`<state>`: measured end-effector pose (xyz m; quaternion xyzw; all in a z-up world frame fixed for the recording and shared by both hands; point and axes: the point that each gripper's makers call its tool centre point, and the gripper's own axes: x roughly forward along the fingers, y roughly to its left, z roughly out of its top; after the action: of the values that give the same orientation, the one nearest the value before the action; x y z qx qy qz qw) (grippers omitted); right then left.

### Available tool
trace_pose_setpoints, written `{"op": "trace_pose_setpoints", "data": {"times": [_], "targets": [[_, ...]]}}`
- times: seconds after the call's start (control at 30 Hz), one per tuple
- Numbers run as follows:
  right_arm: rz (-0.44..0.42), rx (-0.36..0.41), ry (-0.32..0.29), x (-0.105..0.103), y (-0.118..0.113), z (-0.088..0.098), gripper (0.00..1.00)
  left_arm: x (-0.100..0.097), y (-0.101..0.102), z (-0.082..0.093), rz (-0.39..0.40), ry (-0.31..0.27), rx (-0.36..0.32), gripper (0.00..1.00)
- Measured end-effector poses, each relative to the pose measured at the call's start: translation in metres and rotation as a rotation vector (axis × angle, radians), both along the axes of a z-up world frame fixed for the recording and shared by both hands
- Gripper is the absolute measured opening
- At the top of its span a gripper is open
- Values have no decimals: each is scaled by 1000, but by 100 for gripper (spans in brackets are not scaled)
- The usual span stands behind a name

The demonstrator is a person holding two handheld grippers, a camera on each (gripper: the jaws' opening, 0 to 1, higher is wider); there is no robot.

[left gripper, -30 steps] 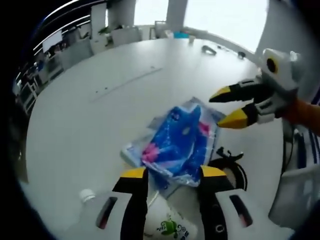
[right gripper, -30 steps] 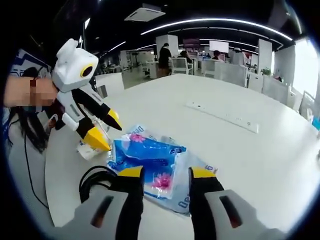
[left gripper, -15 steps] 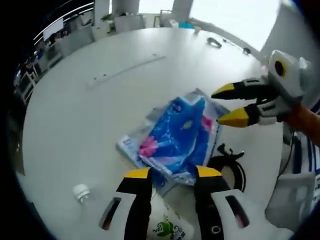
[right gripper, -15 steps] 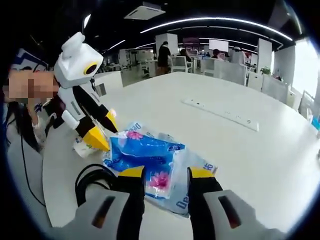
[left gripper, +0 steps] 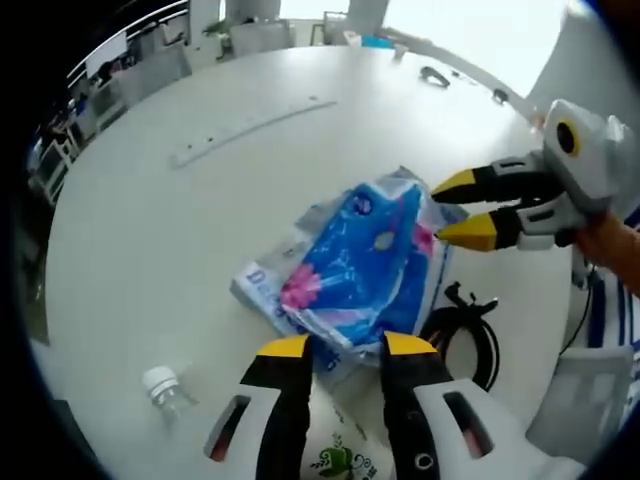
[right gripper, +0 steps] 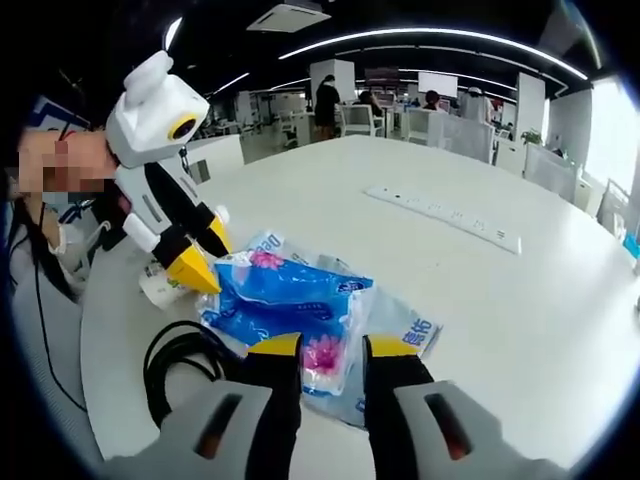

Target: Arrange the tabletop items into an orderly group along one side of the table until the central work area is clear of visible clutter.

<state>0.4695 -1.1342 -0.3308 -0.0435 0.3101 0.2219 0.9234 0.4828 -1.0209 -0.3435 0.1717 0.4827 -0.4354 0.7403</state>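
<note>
Lying near one edge of the white tabletop (left gripper: 150, 230), the blue tissue pack (left gripper: 350, 275) is the landmark; it sits crumpled in its clear printed wrapper. Left gripper (left gripper: 346, 345) comes at one end of the pack, yellow-tipped fingers (left gripper: 282, 347) narrowly apart, straddling the wrapper edge; cannot tell if they actually pinch it. Right gripper (right gripper: 322, 345) is at the opposite end, fingers (right gripper: 275, 344) also narrowly apart with the pack's pink-flower corner between them; contact unclear. In the left gripper view the right gripper's tips sit just at the pack's far corner. Black coiled cable (left gripper: 465, 335) lies just beside the pack. Clear bottle (left gripper: 165, 390) with white cap lies near the pack, toward the tabletop edge. White cup (right gripper: 165, 285) with green print sits just beside the pack under the left gripper. Long power strip (right gripper: 445, 215) lies well apart, across the tabletop.
</note>
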Motion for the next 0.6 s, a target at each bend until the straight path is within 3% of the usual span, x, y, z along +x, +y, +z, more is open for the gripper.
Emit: {"op": "trace_pose_setpoints", "data": {"times": [0.33, 0.6], "targets": [[-33, 3, 24, 2, -6, -6, 5, -3, -1, -6, 1, 17, 22, 19], [-48, -3, 28, 2, -6, -7, 0, -2, -1, -7, -1, 15, 38, 9]]}}
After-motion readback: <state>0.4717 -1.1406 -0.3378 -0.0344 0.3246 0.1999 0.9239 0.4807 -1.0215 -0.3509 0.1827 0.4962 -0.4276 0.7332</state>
